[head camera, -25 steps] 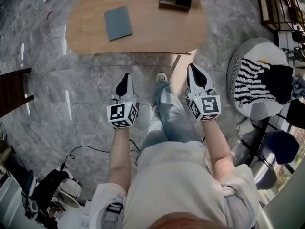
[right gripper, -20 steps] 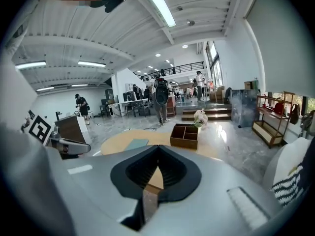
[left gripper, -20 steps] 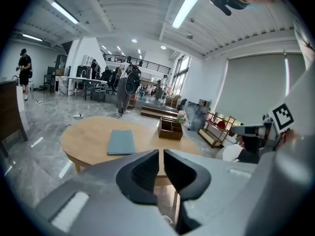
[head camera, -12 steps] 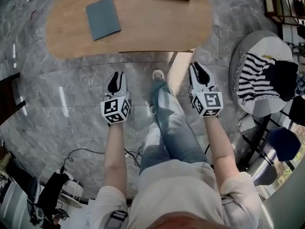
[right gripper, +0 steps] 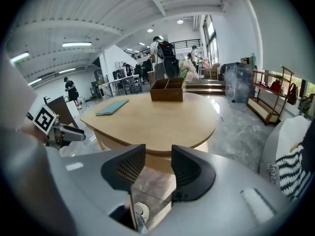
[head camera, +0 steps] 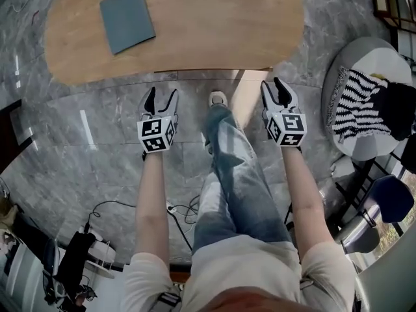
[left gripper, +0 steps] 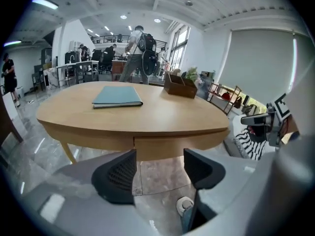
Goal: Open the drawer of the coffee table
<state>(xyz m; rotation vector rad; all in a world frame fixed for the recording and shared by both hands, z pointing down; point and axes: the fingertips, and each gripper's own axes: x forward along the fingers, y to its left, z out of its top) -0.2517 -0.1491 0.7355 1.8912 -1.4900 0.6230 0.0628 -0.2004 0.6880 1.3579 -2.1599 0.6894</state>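
The oval wooden coffee table lies ahead of both grippers. Its drawer front shows in the apron under the near edge, with a seam at its left end. My left gripper hangs just short of that edge, over the floor. The jaws have just been opening and now stand open with nothing between them. My right gripper is level with it on the other side of the person's leg. It too has just been opening, is open and empty, and faces the table's edge.
A grey-blue book lies on the tabletop's left part, and a wooden organiser box stands at its far side. The person's leg and shoe sit between the grippers. A round pouf with striped cloth is at the right. Cables trail on the floor.
Both grippers have sunk and drawn nearer the table's near edge. Their jaws, shut a second ago, now stand apart.
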